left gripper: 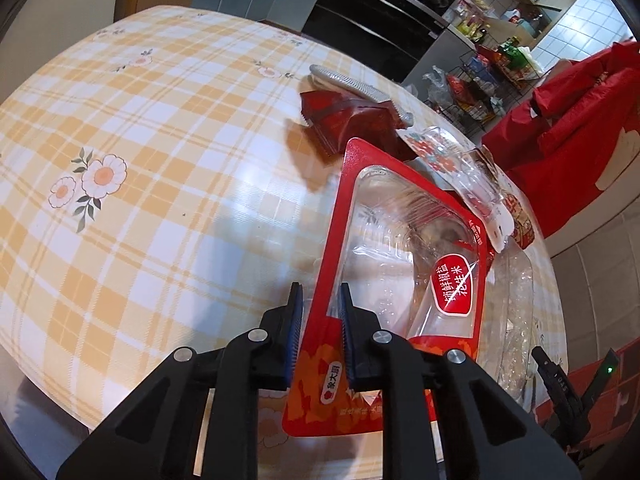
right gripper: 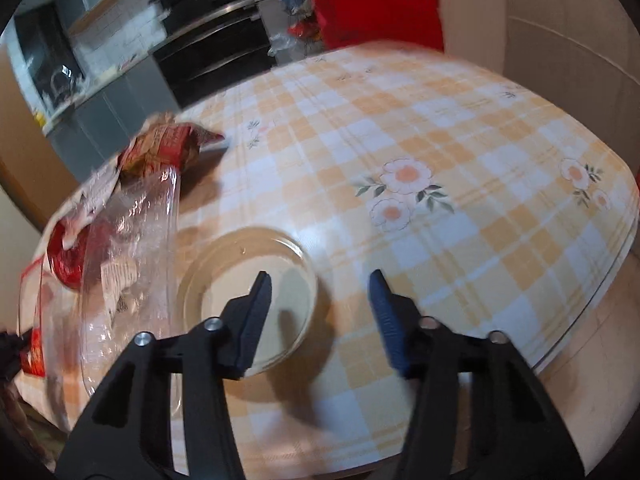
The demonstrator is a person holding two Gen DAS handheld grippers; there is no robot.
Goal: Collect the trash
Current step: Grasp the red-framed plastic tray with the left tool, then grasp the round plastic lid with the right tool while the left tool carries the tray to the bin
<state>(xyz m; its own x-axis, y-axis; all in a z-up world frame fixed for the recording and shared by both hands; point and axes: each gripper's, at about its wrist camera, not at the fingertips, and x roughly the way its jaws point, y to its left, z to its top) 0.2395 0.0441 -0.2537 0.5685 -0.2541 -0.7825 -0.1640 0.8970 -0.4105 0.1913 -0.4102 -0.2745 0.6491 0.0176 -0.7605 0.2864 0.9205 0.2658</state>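
Observation:
My left gripper [left gripper: 320,300] is shut on the edge of a red snack bag with a clear window [left gripper: 404,264], held upright over the checked tablecloth [left gripper: 140,200]. Behind the bag lie a dark red wrapper [left gripper: 348,120], a clear flowered packet [left gripper: 452,160] and a clear plastic container [left gripper: 516,312]. My right gripper [right gripper: 320,280] is open and empty above the table, with a round clear lid [right gripper: 248,300] lying under its left finger. The clear container [right gripper: 128,264] and a crumpled red wrapper [right gripper: 164,148] are to its left.
A grey ridged object [left gripper: 352,84] lies beyond the dark wrapper. A red cloth [left gripper: 576,128] hangs at the table's far right. A black oven [left gripper: 380,28] and cluttered racks [left gripper: 480,84] stand behind. The table's rim [right gripper: 600,292] curves at the right.

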